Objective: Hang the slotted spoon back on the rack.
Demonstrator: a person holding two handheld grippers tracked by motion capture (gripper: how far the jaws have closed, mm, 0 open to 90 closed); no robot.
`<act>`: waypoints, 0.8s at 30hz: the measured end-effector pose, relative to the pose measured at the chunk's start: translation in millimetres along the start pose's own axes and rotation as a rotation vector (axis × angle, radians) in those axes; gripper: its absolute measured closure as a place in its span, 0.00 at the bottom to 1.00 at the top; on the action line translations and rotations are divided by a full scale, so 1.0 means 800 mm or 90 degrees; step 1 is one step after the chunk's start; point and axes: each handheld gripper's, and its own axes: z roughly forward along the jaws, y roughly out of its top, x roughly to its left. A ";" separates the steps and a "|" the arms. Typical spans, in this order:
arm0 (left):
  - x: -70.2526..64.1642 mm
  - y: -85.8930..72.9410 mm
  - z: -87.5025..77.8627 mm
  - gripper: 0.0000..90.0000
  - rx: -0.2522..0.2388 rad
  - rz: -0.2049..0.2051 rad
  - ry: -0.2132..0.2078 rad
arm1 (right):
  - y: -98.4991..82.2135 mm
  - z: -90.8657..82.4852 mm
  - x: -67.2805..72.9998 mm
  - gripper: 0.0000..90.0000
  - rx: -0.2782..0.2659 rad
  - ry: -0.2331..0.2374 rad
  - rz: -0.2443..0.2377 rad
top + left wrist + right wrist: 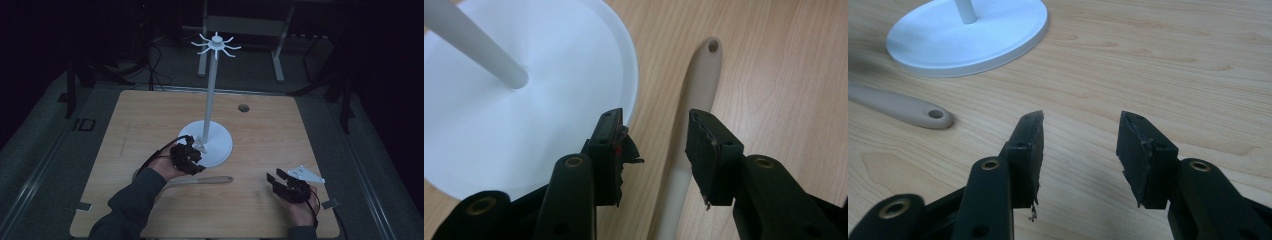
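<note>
A white stand rises from a round base (222, 145), and its thin pole (211, 95) carries a ring of hooks (216, 45) at the top. Just in front of the base lies a beige utensil (210, 180) with a hole at the end of its handle. My left gripper (192, 149) hovers at the base's near edge. In the left gripper view the left gripper (656, 135) is open, the handle (701, 75) running between its jaws and the base (524, 125) to the left. My right gripper (275, 176) is open over bare wood at the front right, holding nothing.
The wooden table (150, 115) has a small round hole (243, 107) near its far edge. Dark floor, cables and a grey frame lie beyond it. In the right gripper view the handle's end (903, 107) and the base (998, 35) sit far left of the right gripper (1080, 135).
</note>
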 end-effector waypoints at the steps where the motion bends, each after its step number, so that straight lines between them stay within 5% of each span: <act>1: -0.001 0.000 0.002 0.66 0.004 0.001 -0.002 | 0.000 0.000 0.000 0.59 0.000 0.000 -0.001; 24: -0.009 0.003 0.037 0.68 0.082 0.033 -0.029 | -0.001 0.000 0.000 0.59 0.002 0.001 -0.001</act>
